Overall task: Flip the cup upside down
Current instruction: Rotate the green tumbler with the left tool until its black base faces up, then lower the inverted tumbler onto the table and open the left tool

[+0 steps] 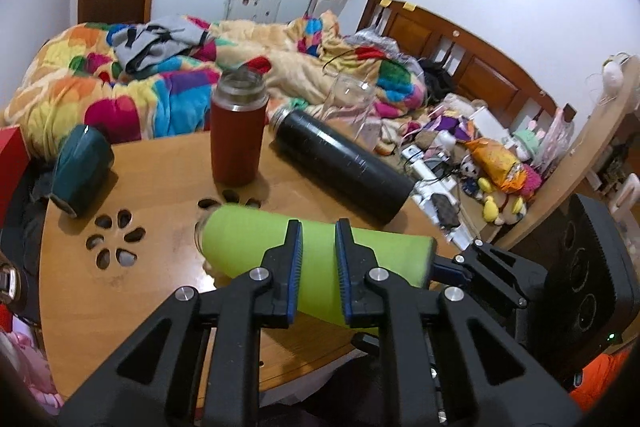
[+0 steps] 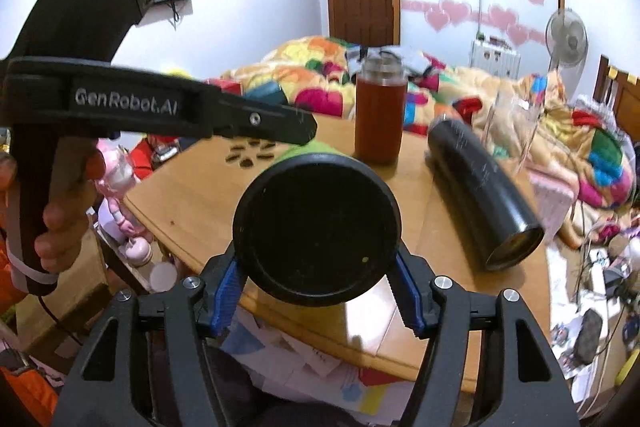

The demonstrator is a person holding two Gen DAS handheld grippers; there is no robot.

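Observation:
A lime-green cup (image 1: pixel 256 247) with a black base (image 2: pixel 316 227) is held on its side just above the round wooden table (image 1: pixel 160 287), mouth pointing left in the left wrist view. My right gripper (image 2: pixel 316 291) is shut on its base end, blue pads on both sides. My left gripper (image 1: pixel 318 267) hangs over the cup's middle with its pads a narrow gap apart and the green wall showing between them; whether it grips is unclear. In the right wrist view the left gripper (image 2: pixel 296 129) reaches in from the left above the cup.
A red flask (image 1: pixel 238 135) stands upright mid-table. A black flask (image 1: pixel 344 167) lies on its side to its right. A clear glass (image 1: pixel 352 107) stands behind it. A dark green object (image 1: pixel 82 169) sits at the table's left edge. A cluttered bed lies beyond.

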